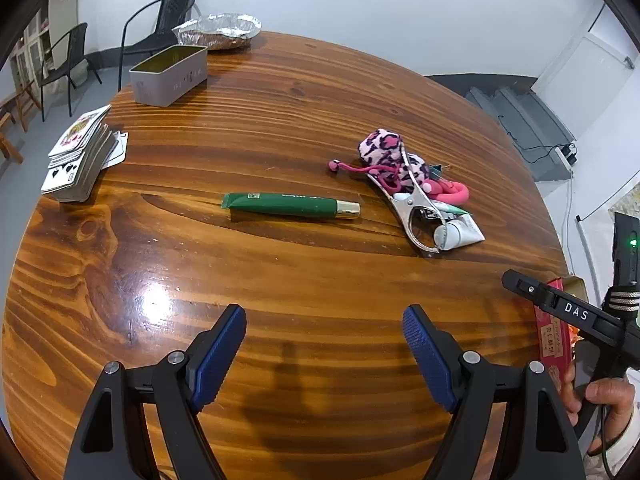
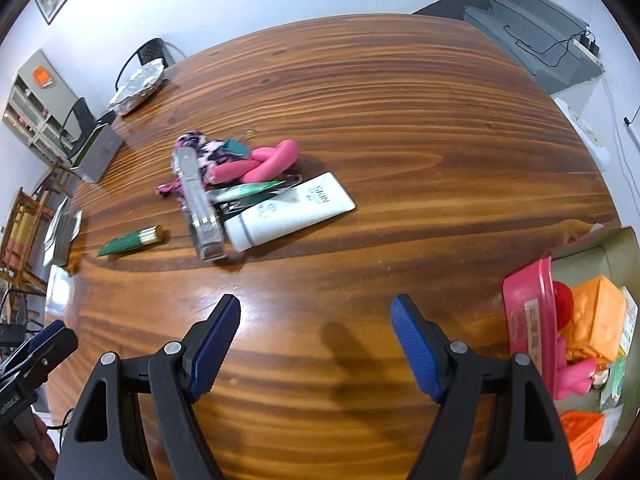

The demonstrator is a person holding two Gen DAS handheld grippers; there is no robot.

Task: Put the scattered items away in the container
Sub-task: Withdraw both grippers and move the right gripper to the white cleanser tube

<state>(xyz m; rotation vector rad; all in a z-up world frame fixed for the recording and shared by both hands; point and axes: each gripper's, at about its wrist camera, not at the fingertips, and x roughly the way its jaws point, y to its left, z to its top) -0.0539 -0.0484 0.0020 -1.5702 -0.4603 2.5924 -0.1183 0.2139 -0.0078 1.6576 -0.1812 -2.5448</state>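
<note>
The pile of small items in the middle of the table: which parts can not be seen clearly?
- Teal clip: left wrist view, mostly behind the leopard pouch.
- Small tube: right wrist view, partly under the metal clamp.
- White tube print: too blurred to read.

Worktop (image 1: 280, 92): tube (image 1: 292, 205) lies mid-surface. Right of it, a heap: plush pouch (image 1: 380, 146) behind, metal clip (image 1: 416, 208) across the front, second tube (image 2: 292, 210) touching the clip's right side. Card deck (image 1: 78, 156) at left edge; tin (image 1: 170, 76) behind it, foil tray (image 1: 218, 30) farther back. Container (image 2: 592, 344) at right edge, things inside.
</note>
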